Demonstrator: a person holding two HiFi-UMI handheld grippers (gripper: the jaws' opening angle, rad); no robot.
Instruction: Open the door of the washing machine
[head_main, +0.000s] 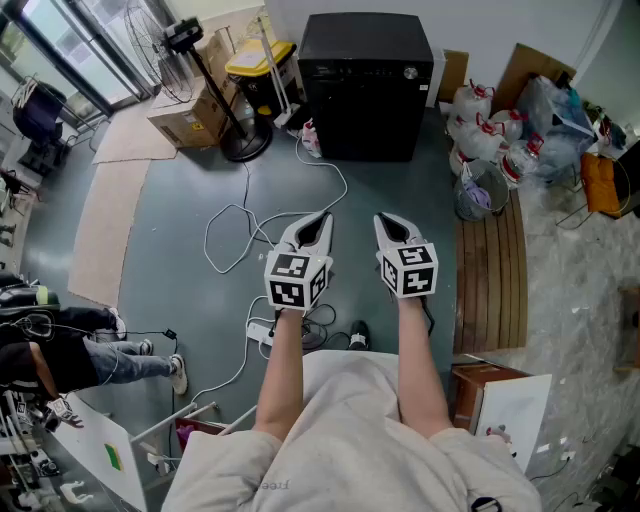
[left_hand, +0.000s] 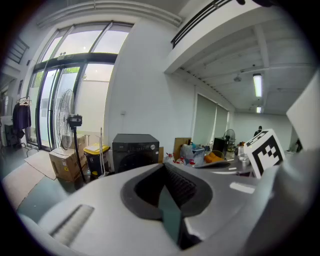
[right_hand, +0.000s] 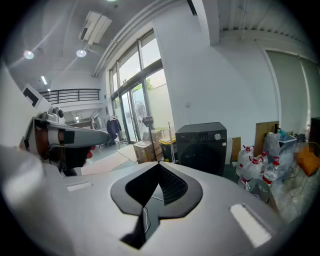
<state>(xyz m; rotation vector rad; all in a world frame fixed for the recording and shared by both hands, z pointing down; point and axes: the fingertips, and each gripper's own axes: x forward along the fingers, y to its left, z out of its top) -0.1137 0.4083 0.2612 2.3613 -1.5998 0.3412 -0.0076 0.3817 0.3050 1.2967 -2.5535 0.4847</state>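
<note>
Head view: 2 forearms reach forward side by side, the left hand-held gripper (head_main: 316, 228) and the right hand-held gripper (head_main: 392, 228) both aimed at the washing machine (head_main: 365, 85). It stands well apart from them against the far wall. This reads as an approach stance, with the tools lined up on the target before any contact. A white cable (head_main: 240, 225) loops over the floor (head_main: 180, 260) between person and machine, and a wooden bench (head_main: 490, 270) lies to the right. From this steep angle mostly the machine's top shows. Its front, where the door sits, is foreshortened and dark, so no handle can be made out.

Left gripper view: the jaws of the left hand-held gripper (left_hand: 167, 200) are pressed together with nothing between them, which fits a tool not yet at work. The washing machine (left_hand: 135, 150) appears small and distant beyond them, beside a yellow-lidded bin (left_hand: 96, 152). The gripper body cuts off its lower front.

Right gripper view: the right hand-held gripper (right_hand: 152, 192) likewise has its jaws together and empty. The washing machine (right_hand: 202, 142) sits ahead with water bottles (right_hand: 255, 167) to its right. Its round door is only a dark shape on a dark panel. The latch side cannot be told, and the bottom edge is hidden.
</note>
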